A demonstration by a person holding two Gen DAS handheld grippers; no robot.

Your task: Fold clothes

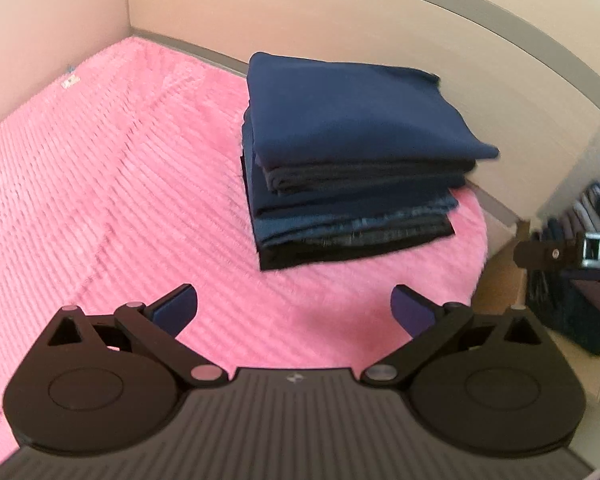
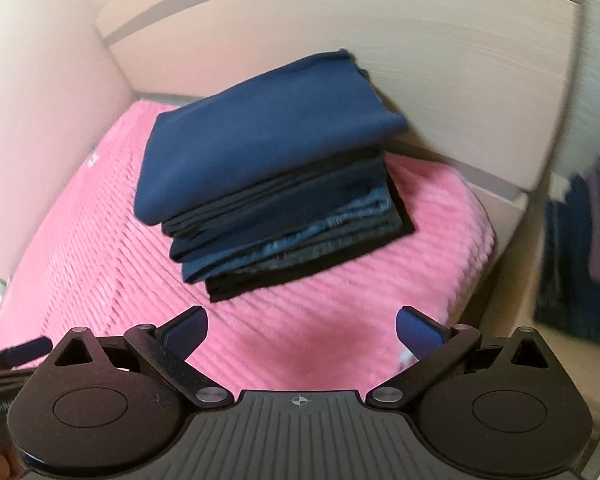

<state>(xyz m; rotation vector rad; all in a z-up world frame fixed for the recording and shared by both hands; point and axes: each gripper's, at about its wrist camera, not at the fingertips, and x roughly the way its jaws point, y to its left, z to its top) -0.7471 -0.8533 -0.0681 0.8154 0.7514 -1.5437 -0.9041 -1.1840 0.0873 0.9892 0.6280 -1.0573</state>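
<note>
Pale wood panels (image 1: 340,12) wall in a bed under a pink ribbed blanket (image 1: 100,184), and that blanket fills most of what I see through both cameras. On it, toward the far corner against the panels, sits the stack (image 1: 340,168) of folded clothes: navy on top, then darker layers, some denim, and a black piece at the bottom. Its edges line up fairly well, with the top piece overhanging a little on one side. I judge a good part of the folding is done.

Off the bed's right edge hangs or lies a heap (image 2: 580,248) of dark, unfolded-looking clothes, blurred in both views. I can't tell how many pieces are there. I take that as what is left, so the next job is probably to fetch one from it and lay it flat on the open blanket in front of the stack.

My left claw (image 1: 294,308) hovers low over bare blanket just short of the stack, fingers spread wide and holding nothing. My right claw (image 2: 302,332) is spread the same way and equally empty, pointed at the stack from a bit further right. From the left camera I catch its tip at the right border, out beyond the bed's edge near the heap. Neither claw touches any cloth.
</note>
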